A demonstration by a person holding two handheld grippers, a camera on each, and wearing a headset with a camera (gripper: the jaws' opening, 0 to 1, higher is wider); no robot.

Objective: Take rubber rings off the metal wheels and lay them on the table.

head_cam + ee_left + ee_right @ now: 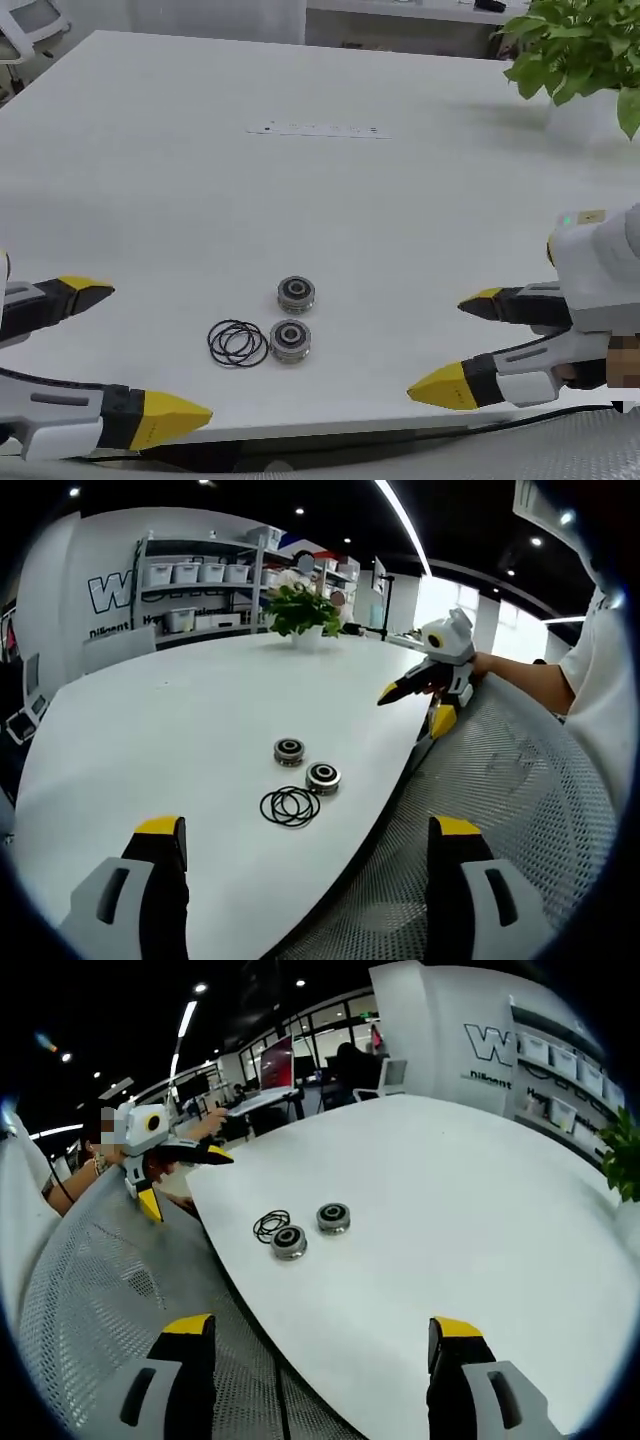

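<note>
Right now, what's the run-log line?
left gripper: open, empty | right gripper: open, empty | rubber rings: piled on table beside near wheel | far wheel: behind it

Rubber rings on table, just left of nearer wheel; other wheel behind.

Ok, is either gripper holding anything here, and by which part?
Nothing is held: the left gripper and right gripper are open, away from the rubber rings and metal wheels on the table.
</note>
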